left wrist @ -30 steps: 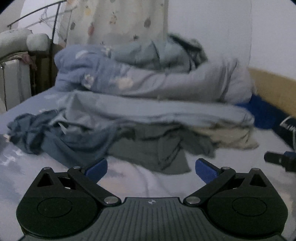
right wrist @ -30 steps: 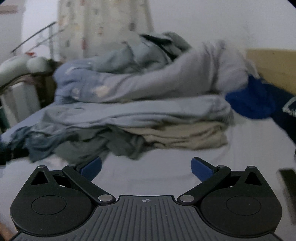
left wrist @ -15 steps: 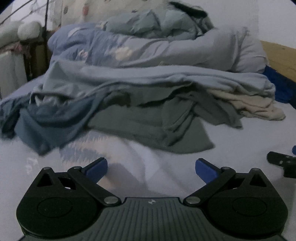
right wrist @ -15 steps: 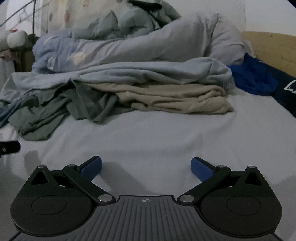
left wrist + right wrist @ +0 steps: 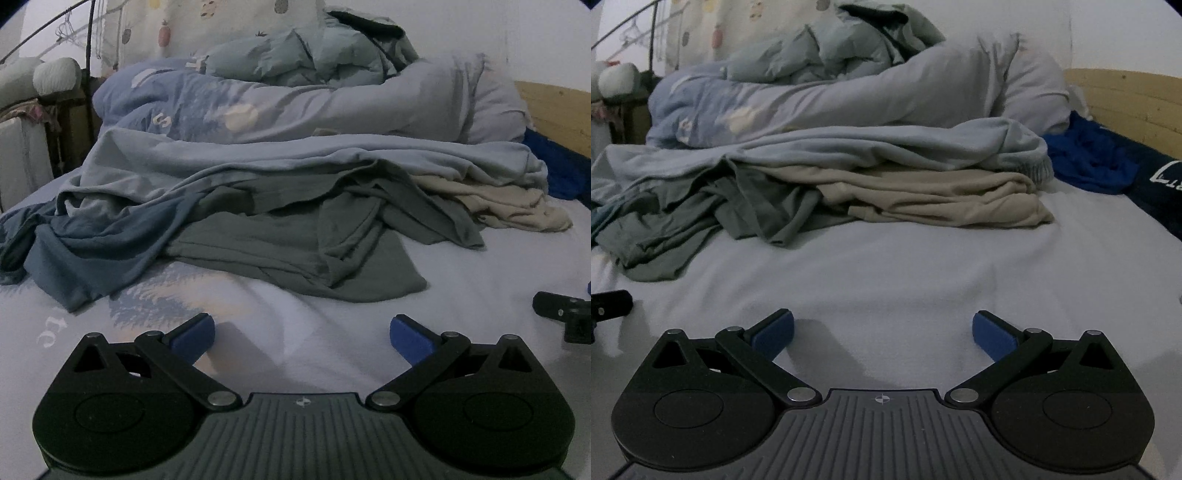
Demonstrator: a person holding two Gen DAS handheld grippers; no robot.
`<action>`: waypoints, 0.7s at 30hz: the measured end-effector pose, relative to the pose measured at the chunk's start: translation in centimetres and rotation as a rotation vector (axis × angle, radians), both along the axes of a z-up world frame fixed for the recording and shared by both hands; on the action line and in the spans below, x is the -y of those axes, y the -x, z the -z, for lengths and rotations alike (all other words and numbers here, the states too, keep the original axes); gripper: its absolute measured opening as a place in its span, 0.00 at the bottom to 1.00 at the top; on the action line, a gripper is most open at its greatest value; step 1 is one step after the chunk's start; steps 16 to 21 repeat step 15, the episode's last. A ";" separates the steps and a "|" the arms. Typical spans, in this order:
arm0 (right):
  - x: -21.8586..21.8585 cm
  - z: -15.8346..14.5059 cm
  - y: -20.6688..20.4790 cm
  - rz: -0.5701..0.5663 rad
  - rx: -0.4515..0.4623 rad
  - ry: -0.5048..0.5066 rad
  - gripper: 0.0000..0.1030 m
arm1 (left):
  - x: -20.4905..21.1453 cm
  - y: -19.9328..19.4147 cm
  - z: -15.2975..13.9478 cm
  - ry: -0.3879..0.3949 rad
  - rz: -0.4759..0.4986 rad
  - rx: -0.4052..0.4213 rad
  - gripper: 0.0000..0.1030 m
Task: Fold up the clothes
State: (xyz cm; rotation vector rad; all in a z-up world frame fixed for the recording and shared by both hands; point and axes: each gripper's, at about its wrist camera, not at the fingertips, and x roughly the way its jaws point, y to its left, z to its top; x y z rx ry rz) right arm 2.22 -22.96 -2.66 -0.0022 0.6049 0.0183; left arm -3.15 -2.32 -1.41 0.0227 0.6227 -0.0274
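Left gripper (image 5: 302, 336): black two-finger tool with blue pads, jaws spread wide, holding nothing, low over the pale printed bedsheet (image 5: 258, 325).
Right gripper (image 5: 882, 331): same build, jaws likewise wide apart and empty, over a bare stretch of the sheet; one black finger of it shows at the right edge of the left wrist view.
Nearest garment: grey-green crumpled top (image 5: 295, 251), spread on the sheet ahead of the left gripper, apart from its pads.
Left of it: slate-blue thin garment (image 5: 92, 251), rumpled, overlapping the grey-green top's edge.
Ahead of right gripper: beige folded soft garment (image 5: 942, 199), lying flat, touching the grey-green top on its left.
On top of the pile: light blue loose cloth (image 5: 849, 147), draped across the beige and grey-green pieces.
Behind the pile: pale blue bunched duvet (image 5: 295, 110) with printed shapes.
Far right: bright blue crumpled fabric (image 5: 1089, 158), beside a wooden headboard (image 5: 1126, 99).
Far left: patterned curtain (image 5: 207, 22).
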 end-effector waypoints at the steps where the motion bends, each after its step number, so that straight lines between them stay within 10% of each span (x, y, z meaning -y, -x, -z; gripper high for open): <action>1: 0.0 0.0 0.0 0.000 0.000 0.002 1.00 | 0.1 0.0 0.0 0.000 -0.001 0.003 1.00; 21: -0.1 0.0 -0.4 0.000 -0.007 0.026 1.00 | 0.9 -1.6 0.3 0.016 -0.008 -0.005 1.00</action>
